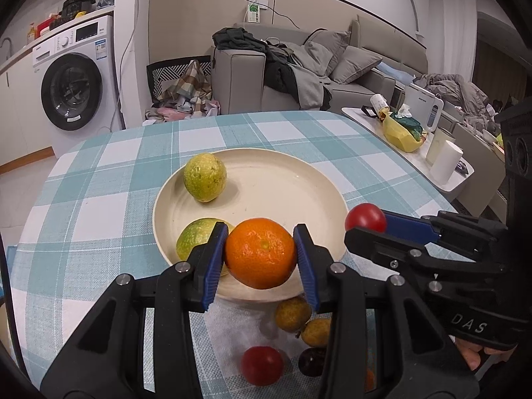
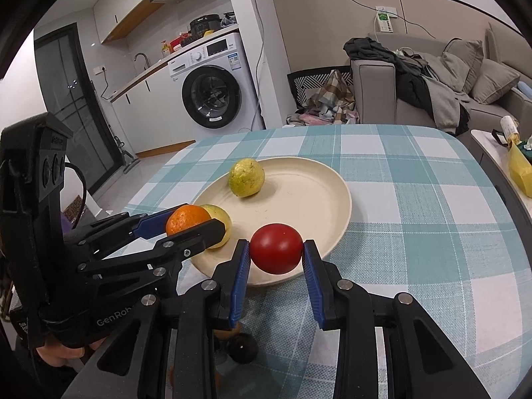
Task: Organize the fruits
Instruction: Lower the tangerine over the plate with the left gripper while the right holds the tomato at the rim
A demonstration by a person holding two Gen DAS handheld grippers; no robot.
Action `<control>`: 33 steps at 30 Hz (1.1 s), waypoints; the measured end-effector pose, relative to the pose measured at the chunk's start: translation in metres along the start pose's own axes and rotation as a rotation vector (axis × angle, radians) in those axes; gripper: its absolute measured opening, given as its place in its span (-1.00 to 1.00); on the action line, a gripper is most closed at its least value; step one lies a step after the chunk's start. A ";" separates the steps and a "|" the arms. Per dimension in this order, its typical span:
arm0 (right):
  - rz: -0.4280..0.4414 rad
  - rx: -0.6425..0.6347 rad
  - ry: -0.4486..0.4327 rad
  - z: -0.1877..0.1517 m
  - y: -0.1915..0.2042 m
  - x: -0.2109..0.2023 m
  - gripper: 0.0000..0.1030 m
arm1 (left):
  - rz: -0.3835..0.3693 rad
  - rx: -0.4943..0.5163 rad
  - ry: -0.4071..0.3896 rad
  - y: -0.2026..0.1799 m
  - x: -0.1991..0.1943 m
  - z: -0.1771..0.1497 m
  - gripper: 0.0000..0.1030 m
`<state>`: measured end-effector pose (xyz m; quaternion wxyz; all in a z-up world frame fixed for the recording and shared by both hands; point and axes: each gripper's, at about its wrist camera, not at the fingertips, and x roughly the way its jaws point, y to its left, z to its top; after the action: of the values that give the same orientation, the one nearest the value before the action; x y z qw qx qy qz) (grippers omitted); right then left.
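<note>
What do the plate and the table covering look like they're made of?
Plate: looks like matte cream plastic or wheat-fibre composite, possibly ceramic; dull sheen, faint specks, concentric ridges, thin rim. Table covering: woven fabric or textured vinyl, teal-and-white check; a fine weave grain shows, and it drapes over the rounded edge.

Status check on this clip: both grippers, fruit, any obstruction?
Left gripper shut on orange. Right gripper shut on tomato. Both over plate near edge; two green fruits inside. Path clear.

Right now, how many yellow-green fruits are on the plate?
2. One yellow-green fruit sits near the far rim of the plate; the second lies at the near-left edge, partly behind the left gripper holding the orange. None seem hidden.
</note>
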<state>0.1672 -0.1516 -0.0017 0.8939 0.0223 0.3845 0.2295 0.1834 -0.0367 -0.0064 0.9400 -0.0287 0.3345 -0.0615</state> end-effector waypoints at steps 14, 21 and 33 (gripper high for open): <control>-0.007 0.031 0.023 -0.001 -0.014 0.011 -0.36 | 0.006 0.020 0.008 -0.001 0.014 -0.004 -0.27; -0.013 0.033 0.040 -0.002 -0.014 0.017 -0.36 | 0.005 0.045 0.009 -0.005 0.015 -0.006 -0.27; -0.023 0.050 0.054 0.000 -0.019 0.025 -0.35 | -0.002 0.051 0.018 -0.007 0.017 -0.009 -0.27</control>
<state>0.1894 -0.1576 -0.0228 0.8850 0.0339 0.4141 0.2101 0.1901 -0.0460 -0.0227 0.9372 -0.0044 0.3413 -0.0714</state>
